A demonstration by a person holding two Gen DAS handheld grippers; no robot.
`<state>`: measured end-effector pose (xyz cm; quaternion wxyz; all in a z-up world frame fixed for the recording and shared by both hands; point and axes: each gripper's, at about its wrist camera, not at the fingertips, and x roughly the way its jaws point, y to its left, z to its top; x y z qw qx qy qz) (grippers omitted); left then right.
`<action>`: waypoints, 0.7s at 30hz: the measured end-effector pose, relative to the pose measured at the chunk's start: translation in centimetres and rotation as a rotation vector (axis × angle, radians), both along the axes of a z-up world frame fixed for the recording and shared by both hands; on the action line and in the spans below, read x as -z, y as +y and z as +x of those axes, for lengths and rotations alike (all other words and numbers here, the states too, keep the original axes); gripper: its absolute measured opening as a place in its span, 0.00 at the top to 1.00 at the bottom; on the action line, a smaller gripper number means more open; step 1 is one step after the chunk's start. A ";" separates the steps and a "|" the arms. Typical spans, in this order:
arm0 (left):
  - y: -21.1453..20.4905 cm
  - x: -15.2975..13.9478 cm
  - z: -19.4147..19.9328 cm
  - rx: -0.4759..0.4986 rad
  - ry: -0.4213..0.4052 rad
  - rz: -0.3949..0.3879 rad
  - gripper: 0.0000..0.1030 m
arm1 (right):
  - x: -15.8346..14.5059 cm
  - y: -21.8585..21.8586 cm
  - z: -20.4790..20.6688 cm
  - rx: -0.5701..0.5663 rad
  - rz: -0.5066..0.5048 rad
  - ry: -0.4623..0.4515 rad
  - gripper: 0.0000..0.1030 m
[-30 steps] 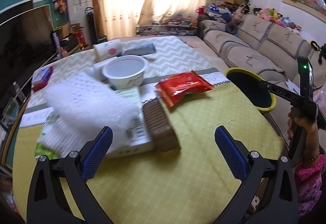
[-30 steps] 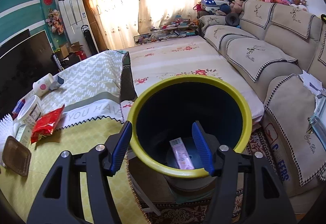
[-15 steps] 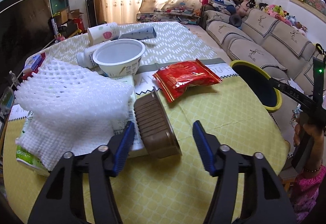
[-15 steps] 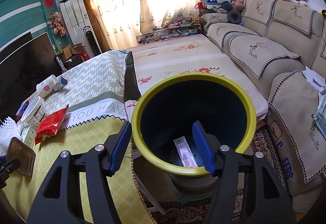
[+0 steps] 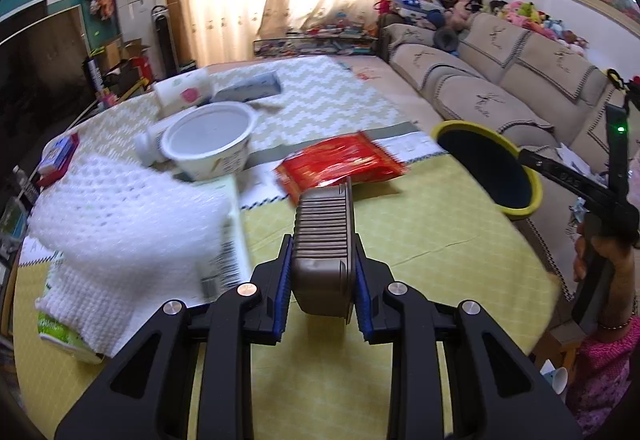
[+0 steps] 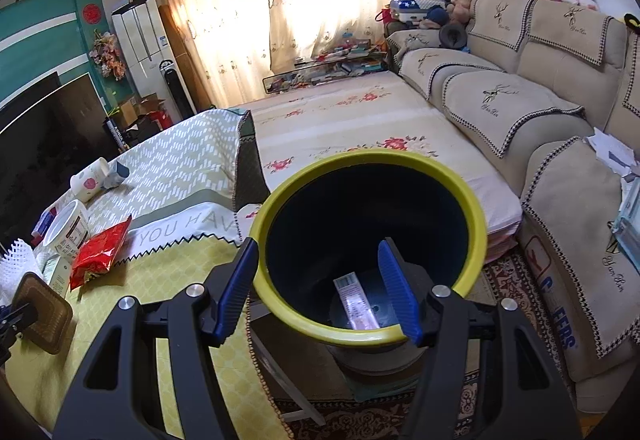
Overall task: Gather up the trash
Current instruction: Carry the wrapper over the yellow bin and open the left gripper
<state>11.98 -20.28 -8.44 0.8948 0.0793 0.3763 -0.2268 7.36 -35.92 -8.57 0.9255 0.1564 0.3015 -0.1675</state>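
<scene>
My left gripper (image 5: 322,240) is closing, and its blue pads press both long sides of a ribbed brown plastic tray (image 5: 324,224), which stands on edge between them over the yellow tablecloth. The right wrist view shows the same tray (image 6: 42,306) at the far left. A red snack bag (image 5: 340,164) lies just beyond it. My right gripper (image 6: 318,244) hangs open above the near rim of a dark bin with a yellow rim (image 6: 476,216), with nothing pressed between its pads. A pale wrapper (image 6: 356,300) lies at the bin's bottom.
White foam netting (image 5: 120,212) over a printed carton, a white tub (image 5: 208,144), a paper cup (image 5: 180,92) and a grey box (image 5: 252,86) crowd the table's left and back. The bin (image 5: 532,196) stands off the table's right edge. A sofa (image 6: 520,100) runs along the right.
The left gripper's jaws went from wide apart to pressed on the brown tray as it moved forward, and the tray tipped from lying beside the carton onto its edge. The right gripper stayed over the bin.
</scene>
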 end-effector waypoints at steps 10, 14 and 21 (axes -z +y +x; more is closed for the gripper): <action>-8.1 -2.7 0.7 0.204 -0.048 -0.033 0.74 | -0.9 -2.5 -2.4 0.099 -0.055 0.001 0.43; -12.6 -3.0 1.9 0.294 -0.025 -0.047 0.74 | -1.4 -3.8 -3.8 0.138 -0.070 -0.008 0.43; -21.4 -1.7 4.7 0.412 0.042 -0.050 0.74 | -1.5 -5.9 -5.3 0.190 -0.073 -0.005 0.43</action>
